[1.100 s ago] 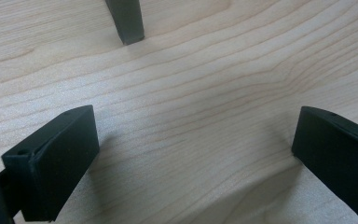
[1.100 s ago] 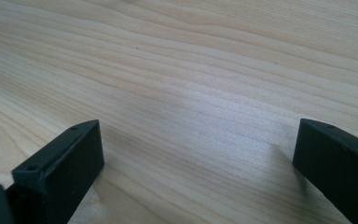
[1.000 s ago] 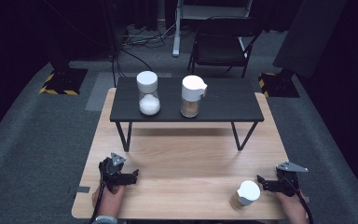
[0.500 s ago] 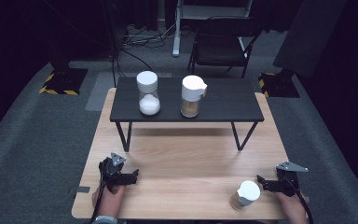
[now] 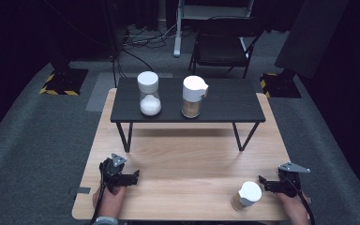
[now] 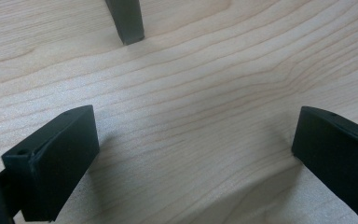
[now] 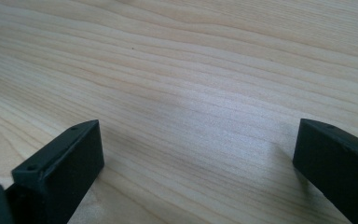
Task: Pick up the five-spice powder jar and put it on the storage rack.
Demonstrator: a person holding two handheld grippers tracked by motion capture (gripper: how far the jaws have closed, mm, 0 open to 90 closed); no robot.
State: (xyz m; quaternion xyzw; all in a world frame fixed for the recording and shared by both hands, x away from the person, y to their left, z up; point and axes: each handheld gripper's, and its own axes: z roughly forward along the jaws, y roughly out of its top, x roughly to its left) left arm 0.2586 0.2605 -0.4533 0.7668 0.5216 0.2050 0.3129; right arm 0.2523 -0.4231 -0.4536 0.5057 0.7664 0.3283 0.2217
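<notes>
- Left tongs (image 5: 132,176): I hold them low over the wooden table (image 5: 187,159), jaws spread wide with bare wood between them in the left gripper view. They sit at the near-left corner of that table, well apart from every jar; I judge this a rest pose.
- Right tongs (image 5: 262,181): likewise spread wide and gripping nothing, at the near-right corner of the table. They point toward the small jar, I judge so that it can be taken next.
- Small jar (image 5: 249,196): white lid, brownish contents, upright on the table near its front edge, just beside the right tongs. I cannot tell whether the jaw tips touch it.
- Black shelf (image 5: 225,101): a low stand on thin legs across the far half of the table; one leg (image 6: 127,21) shows ahead of the left tongs.
- White-filled jar (image 5: 148,93): upright on the shelf, left part.
- Spouted jar (image 5: 193,96): upright on the shelf, beside the white-filled jar, brown contents. I judge the shelf to be the storage spot for all three jars.
</notes>
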